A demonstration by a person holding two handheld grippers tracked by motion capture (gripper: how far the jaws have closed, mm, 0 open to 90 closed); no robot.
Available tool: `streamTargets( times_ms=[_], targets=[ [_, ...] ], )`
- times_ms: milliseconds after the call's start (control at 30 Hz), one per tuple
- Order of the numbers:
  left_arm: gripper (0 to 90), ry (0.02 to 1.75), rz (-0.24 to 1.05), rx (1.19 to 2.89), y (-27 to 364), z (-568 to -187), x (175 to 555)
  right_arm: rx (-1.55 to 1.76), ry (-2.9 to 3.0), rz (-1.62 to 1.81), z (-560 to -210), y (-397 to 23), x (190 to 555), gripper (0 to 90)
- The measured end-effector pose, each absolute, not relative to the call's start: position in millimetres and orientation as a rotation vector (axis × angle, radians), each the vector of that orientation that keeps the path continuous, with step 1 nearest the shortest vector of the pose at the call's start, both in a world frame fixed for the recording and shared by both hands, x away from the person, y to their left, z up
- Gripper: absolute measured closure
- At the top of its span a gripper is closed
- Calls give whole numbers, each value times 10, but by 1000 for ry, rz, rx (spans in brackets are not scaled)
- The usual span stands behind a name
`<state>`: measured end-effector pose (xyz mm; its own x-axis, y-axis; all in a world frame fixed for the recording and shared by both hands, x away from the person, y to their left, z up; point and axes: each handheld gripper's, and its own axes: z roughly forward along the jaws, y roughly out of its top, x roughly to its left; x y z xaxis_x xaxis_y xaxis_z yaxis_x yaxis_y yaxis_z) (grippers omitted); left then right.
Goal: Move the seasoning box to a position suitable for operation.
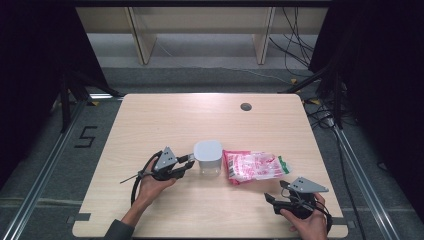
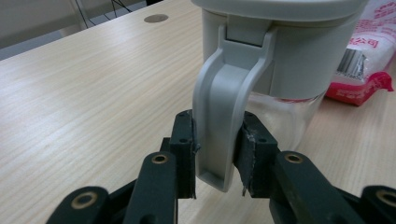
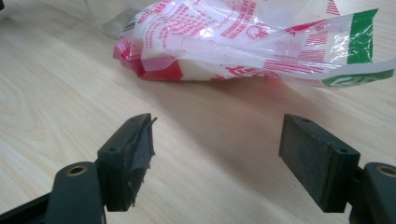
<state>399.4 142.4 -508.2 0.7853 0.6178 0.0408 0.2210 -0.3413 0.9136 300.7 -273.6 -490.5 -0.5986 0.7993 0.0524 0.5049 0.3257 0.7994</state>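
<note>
Left gripper view, item one: container point(image 2: 285, 60), clear-walled with a grey lid, standing upright near the middle of the table point(image 2: 84, 93); its grey handle point(image 2: 224, 116) hangs down the side toward the camera, and the left gripper point(image 2: 217, 149) has its jaws pressed against both flanks of that handle. Long axis of the container: vertical; the handle points toward the person's left in the high view, where the container point(image 1: 208, 156) sits just beside the left gripper point(image 1: 187, 162). Item two: bag point(image 1: 255, 166), red-and-white printed plastic, lying flat just to the right of the container, long axis running left to right across the table, green end away from the container. Item three: right gripper point(image 3: 217, 158), jaws wide apart and holding nothing, low over the table near the bag point(image 3: 243, 42), apart from it. Step judged in hand: steadying the container by its handle. Next move likely calls for the right gripper to advance and close on the bag, keeping the container level.
</note>
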Motion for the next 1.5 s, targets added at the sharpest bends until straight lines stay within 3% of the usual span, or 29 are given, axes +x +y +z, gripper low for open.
streamTargets(
  times_ms=[533, 767, 1133, 1500],
  targets=[
    [687, 659, 433, 1900, 1419, -5094, 4003, 1191, 2243, 1169, -4903, -2718, 2991, 270],
    [532, 687, 416, 1878, 1489, -5059, 3969, 1204, 2243, 1190, -4900, -2726, 2991, 267],
    [450, 697, 416, 1891, 1649, -5006, 3780, 1142, 2246, 1198, -4892, -2715, 2996, 267],
    [478, 742, 387, 1864, 1711, -4842, 3648, 1093, 2234, 1239, -4853, -2632, 2990, 268]
  ],
)
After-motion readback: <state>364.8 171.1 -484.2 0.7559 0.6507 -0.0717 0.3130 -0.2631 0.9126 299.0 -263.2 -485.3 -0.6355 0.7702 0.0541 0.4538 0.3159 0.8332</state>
